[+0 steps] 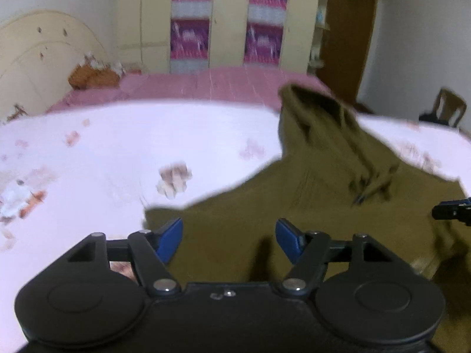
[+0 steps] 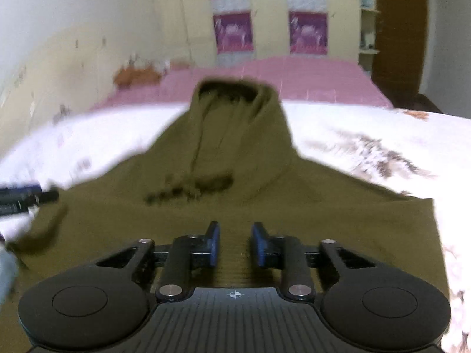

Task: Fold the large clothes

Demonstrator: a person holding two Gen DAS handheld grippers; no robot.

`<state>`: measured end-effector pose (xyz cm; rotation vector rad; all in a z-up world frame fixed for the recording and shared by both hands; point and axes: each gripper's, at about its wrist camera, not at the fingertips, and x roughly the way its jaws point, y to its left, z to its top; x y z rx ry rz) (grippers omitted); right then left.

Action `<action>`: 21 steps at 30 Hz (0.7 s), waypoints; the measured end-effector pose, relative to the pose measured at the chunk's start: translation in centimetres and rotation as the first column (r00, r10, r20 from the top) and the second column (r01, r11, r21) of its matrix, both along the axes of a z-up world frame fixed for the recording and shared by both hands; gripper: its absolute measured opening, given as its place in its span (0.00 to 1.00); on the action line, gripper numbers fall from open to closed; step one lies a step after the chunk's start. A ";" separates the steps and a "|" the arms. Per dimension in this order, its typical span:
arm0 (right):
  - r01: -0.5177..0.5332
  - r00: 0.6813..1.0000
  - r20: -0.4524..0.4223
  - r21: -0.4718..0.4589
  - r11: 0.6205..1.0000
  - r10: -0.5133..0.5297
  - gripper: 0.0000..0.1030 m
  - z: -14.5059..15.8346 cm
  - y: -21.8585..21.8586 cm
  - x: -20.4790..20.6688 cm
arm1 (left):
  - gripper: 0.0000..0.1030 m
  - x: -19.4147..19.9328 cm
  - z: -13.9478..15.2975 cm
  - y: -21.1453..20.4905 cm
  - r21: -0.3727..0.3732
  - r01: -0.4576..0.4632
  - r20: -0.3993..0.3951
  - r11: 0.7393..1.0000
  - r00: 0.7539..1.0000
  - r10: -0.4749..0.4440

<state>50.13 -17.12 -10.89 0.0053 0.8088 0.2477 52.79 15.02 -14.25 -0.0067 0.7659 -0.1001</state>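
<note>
An olive-green hoodie (image 1: 309, 206) lies spread on the white flowered sheet (image 1: 117, 147), hood (image 1: 312, 103) pointing away, drawstrings on the chest. My left gripper (image 1: 229, 239) is open wide and empty, above the hoodie's left edge near the shoulder. In the right wrist view the hoodie (image 2: 235, 194) fills the middle, hood (image 2: 235, 100) upright at the far end. My right gripper (image 2: 234, 242) is open with a narrow gap, empty, just above the hoodie's body. The right gripper's tip shows in the left view (image 1: 453, 211); the left gripper's tip shows in the right view (image 2: 26, 195).
A pink bedspread (image 1: 206, 85) lies beyond the white sheet. A cream headboard (image 1: 44, 58) stands at left, with an orange-brown pillow (image 1: 94, 76). Wardrobes with purple panels (image 1: 229, 20), a brown door (image 1: 347, 35) and a chair (image 1: 447, 108) stand behind.
</note>
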 end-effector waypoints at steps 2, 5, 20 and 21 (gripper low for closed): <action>0.005 1.000 -0.018 -0.023 1.000 -0.006 0.21 -1.4 0.0 0.5 | 0.68 0.3 -1.5 0.0 0.032 0.010 -0.037 0.999 0.999 -0.009; 0.007 1.000 -0.018 -0.023 1.000 -0.008 0.21 -0.2 -0.3 0.4 | 0.66 -0.3 -0.4 0.4 0.024 0.019 -0.017 1.000 1.000 -0.018; 0.121 0.976 0.181 0.030 0.992 -0.124 0.41 10.4 -0.3 6.0 | 0.64 8.0 7.1 0.2 -0.211 -0.032 0.112 0.977 0.992 0.057; 0.123 0.976 0.179 0.034 0.992 -0.127 0.41 10.1 -0.3 7.0 | 0.63 9.0 7.0 -0.2 -0.228 -0.031 0.109 0.973 0.992 0.058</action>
